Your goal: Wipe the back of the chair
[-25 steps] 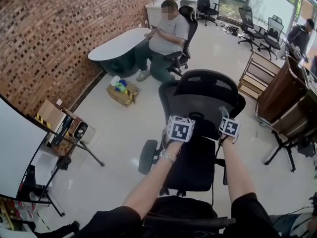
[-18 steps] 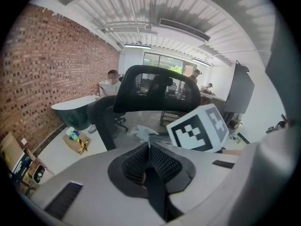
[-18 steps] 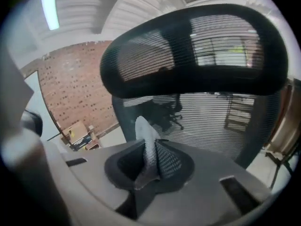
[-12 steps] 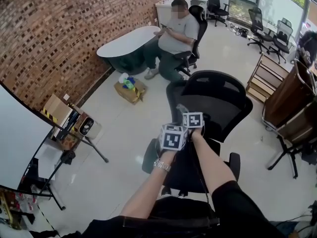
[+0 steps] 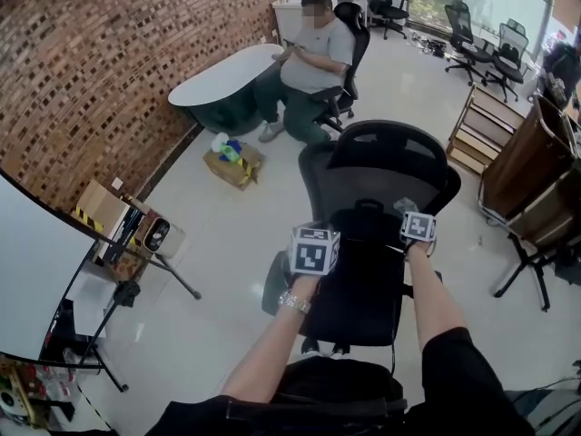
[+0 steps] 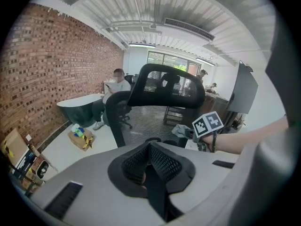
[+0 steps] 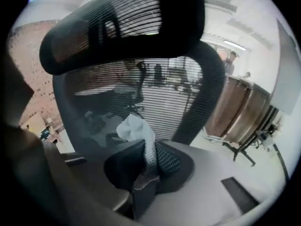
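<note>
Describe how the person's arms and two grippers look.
Left gripper and right gripper have pale grey bodies and black mesh-textured jaw pads. Each carries a white cube printed with black square markers. The sleeves are short and black; a silver watch sits on the left wrist.

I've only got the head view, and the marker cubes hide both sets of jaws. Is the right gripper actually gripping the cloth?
Observer: Yes. The right gripper view shows the right gripper shut on a white cloth, which sticks up in front of the mesh chair back.
Operator: And the left one, is it carrying anything?
Observer: No. The left gripper view shows the left gripper with its jaws together and nothing between them.
</note>
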{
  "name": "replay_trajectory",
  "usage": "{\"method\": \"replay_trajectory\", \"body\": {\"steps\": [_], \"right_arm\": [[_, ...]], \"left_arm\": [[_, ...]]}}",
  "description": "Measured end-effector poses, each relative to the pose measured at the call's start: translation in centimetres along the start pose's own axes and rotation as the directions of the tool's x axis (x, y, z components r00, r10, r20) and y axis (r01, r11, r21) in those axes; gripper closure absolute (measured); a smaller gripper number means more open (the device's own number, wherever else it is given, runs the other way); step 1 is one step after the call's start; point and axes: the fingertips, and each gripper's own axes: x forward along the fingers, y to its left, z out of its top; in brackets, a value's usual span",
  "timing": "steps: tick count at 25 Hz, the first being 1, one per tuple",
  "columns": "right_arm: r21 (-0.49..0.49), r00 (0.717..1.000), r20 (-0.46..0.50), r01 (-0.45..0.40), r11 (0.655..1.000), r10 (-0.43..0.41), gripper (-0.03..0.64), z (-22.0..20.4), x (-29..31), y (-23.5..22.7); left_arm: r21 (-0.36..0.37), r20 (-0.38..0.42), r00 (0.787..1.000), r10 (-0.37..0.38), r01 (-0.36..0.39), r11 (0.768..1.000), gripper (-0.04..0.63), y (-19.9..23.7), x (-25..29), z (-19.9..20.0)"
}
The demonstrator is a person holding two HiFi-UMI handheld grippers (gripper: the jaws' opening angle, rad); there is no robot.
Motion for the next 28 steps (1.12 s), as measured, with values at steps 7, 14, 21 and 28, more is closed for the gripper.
{"method": "replay_trajectory", "body": {"steps": [7,14,21,28], "right_arm": [[0.076,0.986,0.01,0.165,0.983,-0.166,0.572,-0.9,-3.2,-11.2],[0.046,0.981,0.008,-0.192,0.98,0.191,0.572,-3.6,-4.2,9.1],[-0.164,0.89,0.012,-0.448,0.879,0.456,0.572,-1.8,-4.0,26.5],[-0.165,0.93,-0.041,-0.366,0.916,0.365,0.572,-2.0,0.9,23.9]], "left_arm": [[0.011,0.015,0.999,-0.036,0.036,0.999,0.58,-1.5,-0.2,1.2],[0.009,0.029,1.0,-0.012,0.012,1.0,0.58,-1.3,-0.5,1.5],[0.003,0.022,0.999,0.043,-0.043,0.999,0.58,-0.2,-1.0,1.4],[0.002,0.011,0.998,0.064,-0.064,0.998,0.58,1.9,-1.8,0.8]]}}
